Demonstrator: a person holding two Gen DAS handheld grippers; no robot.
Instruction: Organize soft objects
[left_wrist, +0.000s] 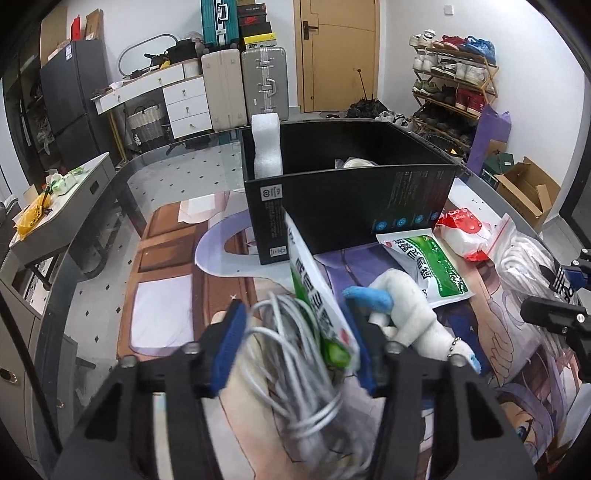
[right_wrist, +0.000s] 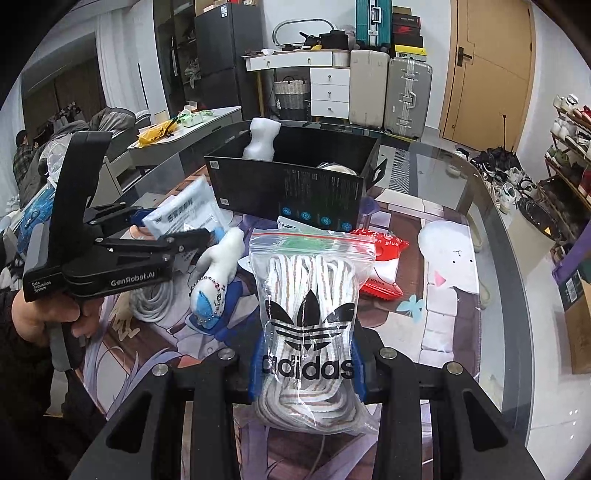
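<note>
My left gripper (left_wrist: 295, 350) (right_wrist: 177, 225) is shut on a green-and-white sachet (left_wrist: 317, 302) (right_wrist: 184, 214), which stands on edge above the printed mat. Under it lies a coil of white cable (left_wrist: 295, 373) (right_wrist: 151, 299). A white plush toy with blue tips (left_wrist: 406, 306) (right_wrist: 218, 273) lies just to its right. My right gripper (right_wrist: 306, 369) is shut on a zip bag of white laces (right_wrist: 306, 295) (left_wrist: 524, 254), held upright in front of the open black box (left_wrist: 351, 199) (right_wrist: 295, 192). Inside the box stands a white foam piece (left_wrist: 266, 147) (right_wrist: 260, 142).
A second green sachet (left_wrist: 428, 273) and a red-and-white packet (left_wrist: 461, 232) (right_wrist: 384, 258) lie by the box's front. The glass table's curved edge (right_wrist: 491, 258) runs along the right. A grey side table (left_wrist: 66, 206) stands to the left. A hand (right_wrist: 48, 314) holds the left gripper.
</note>
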